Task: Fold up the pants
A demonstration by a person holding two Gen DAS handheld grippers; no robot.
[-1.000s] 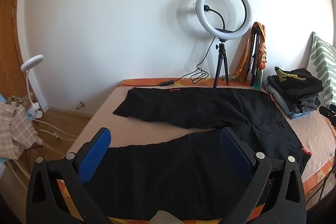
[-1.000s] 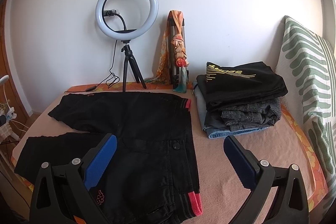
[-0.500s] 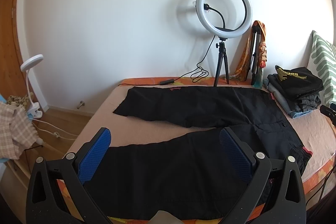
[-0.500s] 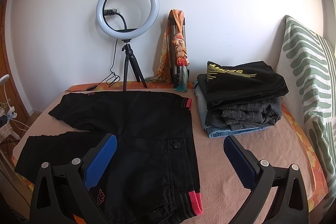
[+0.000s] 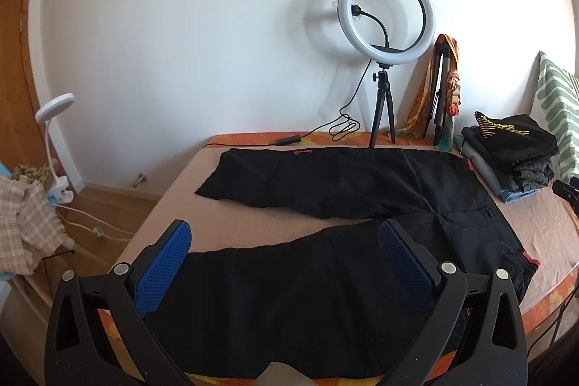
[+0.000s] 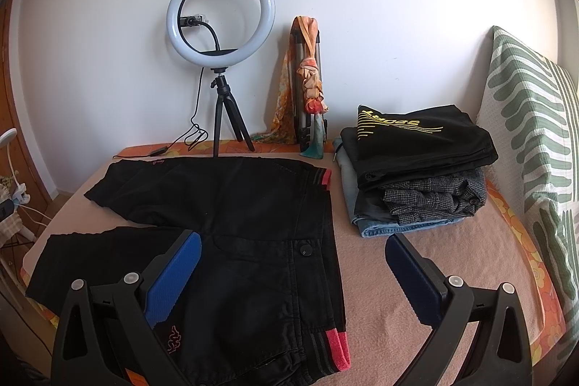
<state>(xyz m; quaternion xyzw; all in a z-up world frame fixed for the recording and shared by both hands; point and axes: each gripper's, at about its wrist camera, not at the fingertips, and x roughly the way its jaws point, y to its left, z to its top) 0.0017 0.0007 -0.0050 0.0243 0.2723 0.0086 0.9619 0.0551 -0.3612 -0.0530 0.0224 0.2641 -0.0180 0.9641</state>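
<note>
A: Black pants (image 5: pixel 325 216) flat on the bed (image 5: pixel 231 227), legs splayed in a V toward the left, waistband w/ red tabs (image 6: pixel 334 348) on the right; no fold made yet, by the look of it.

B: Left gripper (image 5: pixel 286 263) above the near leg, fingers (image 5: pixel 166 263) spread wide, nothing held; right gripper (image 6: pixel 293 272) over the waist area, also wide open, empty.

A: Biggest risk prob. the pinch itself; thin, limp cloth, so easy to grab one layer only & leave the back layer on the bed; fold then comes out skewed.

B: Also could snag the pink cover underneath along w/ the pants; drags everything.

A: Near leg close to the bed edge; a sloppy lift could slide the cuff off the side.

B: Uneven lift betw. the two grippers = twist at the crotch, legs not stacked.

A: Far leg close to the ring light (image 6: pixel 219 20) tripod & its cable (image 5: pixel 343 125); a wide swing might catch those.

B: Stack of folded clothes (image 6: pixel 416 169) just beside the waistband; a careless right-side move could knock it.
</note>
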